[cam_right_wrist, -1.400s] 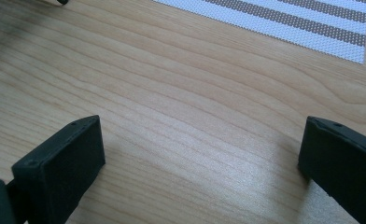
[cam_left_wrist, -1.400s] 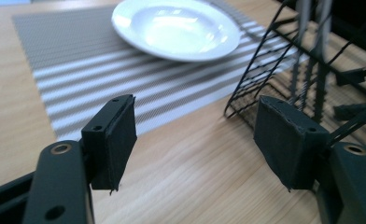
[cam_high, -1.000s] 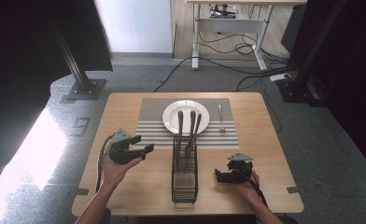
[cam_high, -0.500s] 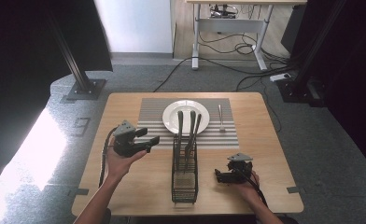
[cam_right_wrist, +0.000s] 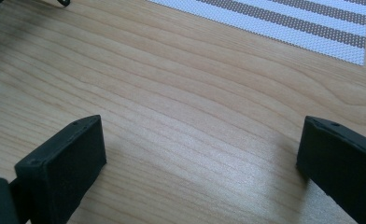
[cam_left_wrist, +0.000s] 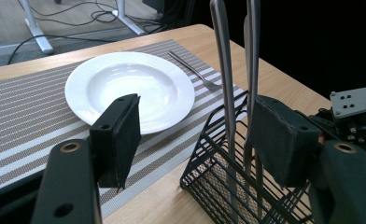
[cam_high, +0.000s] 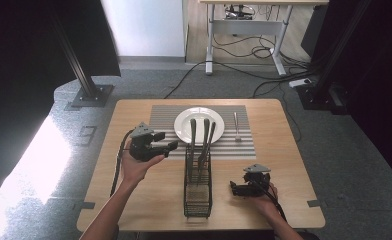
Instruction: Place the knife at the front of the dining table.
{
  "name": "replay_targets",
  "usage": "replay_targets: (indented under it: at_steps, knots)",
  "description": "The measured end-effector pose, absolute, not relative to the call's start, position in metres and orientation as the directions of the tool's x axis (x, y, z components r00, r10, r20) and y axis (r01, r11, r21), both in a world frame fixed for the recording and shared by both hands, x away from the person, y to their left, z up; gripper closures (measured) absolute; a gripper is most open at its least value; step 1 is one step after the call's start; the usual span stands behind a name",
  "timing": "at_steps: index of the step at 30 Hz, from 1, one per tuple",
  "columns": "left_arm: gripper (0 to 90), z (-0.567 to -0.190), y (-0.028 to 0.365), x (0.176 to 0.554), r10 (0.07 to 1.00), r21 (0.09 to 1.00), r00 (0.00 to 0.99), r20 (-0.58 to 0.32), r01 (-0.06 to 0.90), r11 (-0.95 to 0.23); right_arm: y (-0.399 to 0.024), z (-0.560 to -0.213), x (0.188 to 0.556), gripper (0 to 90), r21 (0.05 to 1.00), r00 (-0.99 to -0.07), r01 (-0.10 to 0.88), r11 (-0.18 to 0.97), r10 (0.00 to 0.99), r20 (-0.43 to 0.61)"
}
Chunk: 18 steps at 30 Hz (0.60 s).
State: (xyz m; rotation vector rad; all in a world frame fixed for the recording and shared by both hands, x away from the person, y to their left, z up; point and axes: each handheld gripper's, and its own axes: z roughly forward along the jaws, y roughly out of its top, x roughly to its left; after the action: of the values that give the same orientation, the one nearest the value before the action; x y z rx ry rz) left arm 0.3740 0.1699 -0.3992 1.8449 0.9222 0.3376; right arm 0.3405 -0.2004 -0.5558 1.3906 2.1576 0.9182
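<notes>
High view: left gripper (cam_high: pixel 172 146), jaws wide and just narrowing with nothing clamped, lined up on utensil handles (cam_high: pixel 200 142) upright in wire caddy (cam_high: pixel 198 189); right gripper (cam_high: pixel 233 187) rests wide on bench (cam_high: pixel 149 200).

White plate (cam_high: pixel 199 124), fork (cam_high: pixel 236 126) on striped placemat (cam_high: pixel 161 118).

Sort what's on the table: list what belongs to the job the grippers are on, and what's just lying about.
In the job:
left gripper, jaws open, aimed at the rack
wire rack
long utensils standing in the rack
white plate
striped placemat
fork on the mat, right of the plate

Lying about:
right gripper, open, resting on the table
floor cables
</notes>
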Motion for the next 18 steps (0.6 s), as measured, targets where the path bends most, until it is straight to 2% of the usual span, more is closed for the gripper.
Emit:
replay_targets:
  at_steps: [18]
  knots:
    - [34.5, -0.399, 0.150, 0.389, 0.706, 0.864, 0.685, -0.181, 0.453, -0.218, -0.200, -0.556, 0.340, 1.8, 0.717, -0.419, 0.636, 0.285, 0.908, 0.011]
